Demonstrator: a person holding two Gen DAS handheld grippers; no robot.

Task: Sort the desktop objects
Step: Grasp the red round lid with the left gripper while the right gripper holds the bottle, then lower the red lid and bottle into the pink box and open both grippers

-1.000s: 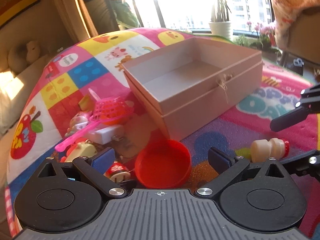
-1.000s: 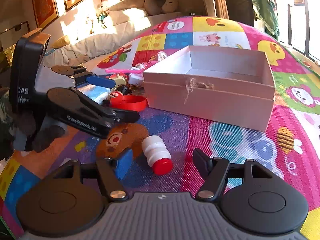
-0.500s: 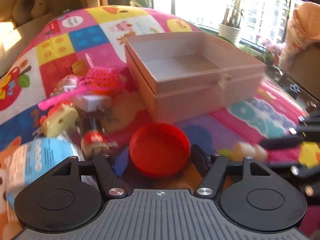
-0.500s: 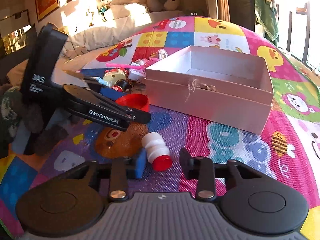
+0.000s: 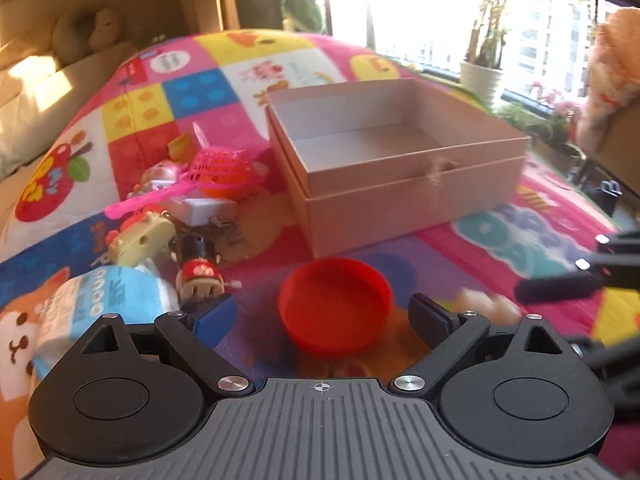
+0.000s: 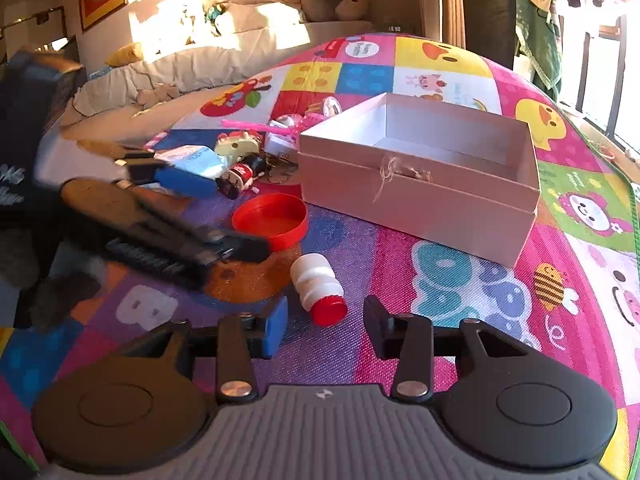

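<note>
A red round lid [image 5: 335, 304] lies open side up on the colourful play mat, between the fingers of my open left gripper [image 5: 320, 318]; it also shows in the right wrist view [image 6: 271, 220]. A small white bottle with a red cap [image 6: 319, 289] lies on its side between the fingers of my open right gripper [image 6: 325, 330], which touch nothing. An empty pinkish cardboard box [image 5: 394, 160] stands behind both; it also shows in the right wrist view [image 6: 420, 184].
A heap of toys lies left of the box: a pink mesh scoop [image 5: 216, 170], a yellow toy [image 5: 140, 238], a small red and black figure [image 5: 198, 268] and a blue-white packet [image 5: 100, 304]. The left gripper [image 6: 160, 220] shows blurred in the right wrist view.
My left gripper has opened wider around the red lid and shifted a little. My right gripper has narrowed around the white bottle and moved closer to it.
</note>
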